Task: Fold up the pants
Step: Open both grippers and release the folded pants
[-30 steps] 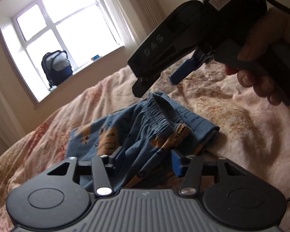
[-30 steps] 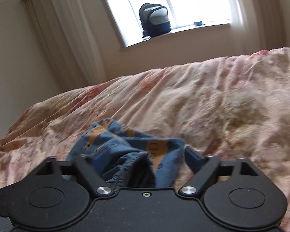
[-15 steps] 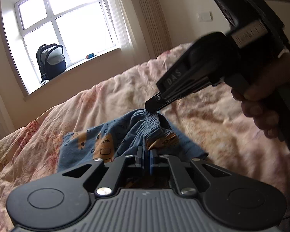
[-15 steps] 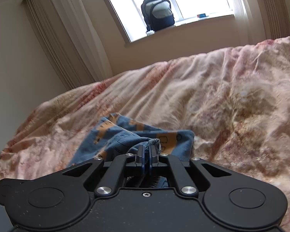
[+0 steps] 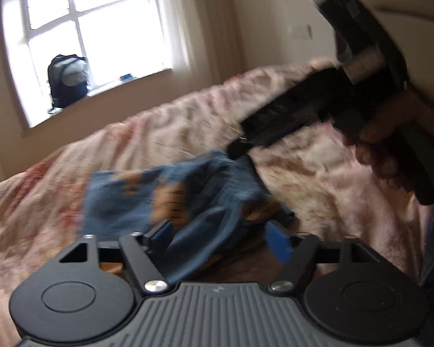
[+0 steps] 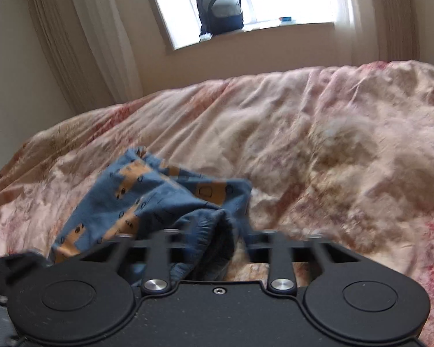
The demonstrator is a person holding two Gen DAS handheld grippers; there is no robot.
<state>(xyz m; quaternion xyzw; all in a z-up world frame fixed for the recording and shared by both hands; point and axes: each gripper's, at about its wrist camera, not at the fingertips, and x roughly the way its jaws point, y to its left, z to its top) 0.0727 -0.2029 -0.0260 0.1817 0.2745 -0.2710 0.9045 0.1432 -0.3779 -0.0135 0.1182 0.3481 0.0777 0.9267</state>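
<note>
Small blue pants (image 5: 170, 199) with an orange print lie crumpled on the pink floral bedspread (image 5: 72, 225). My left gripper (image 5: 220, 237) is open, its blue pads either side of the cloth, not clamped. In the right wrist view the pants (image 6: 159, 202) lie just ahead, the waistband fold between the spread fingers. My right gripper (image 6: 217, 240) is open and blurred by motion. In the left wrist view the right gripper (image 5: 240, 144) hovers at the far edge of the pants, held by a hand (image 5: 390, 144).
The bedspread (image 6: 332, 159) fills the view, wrinkled. A backpack (image 6: 220, 11) sits on the window sill behind the bed. Curtains (image 6: 86, 43) hang at the left of the window.
Both grippers were shut on the pants half a second ago and have now opened. The pants have dropped back onto the bed.
</note>
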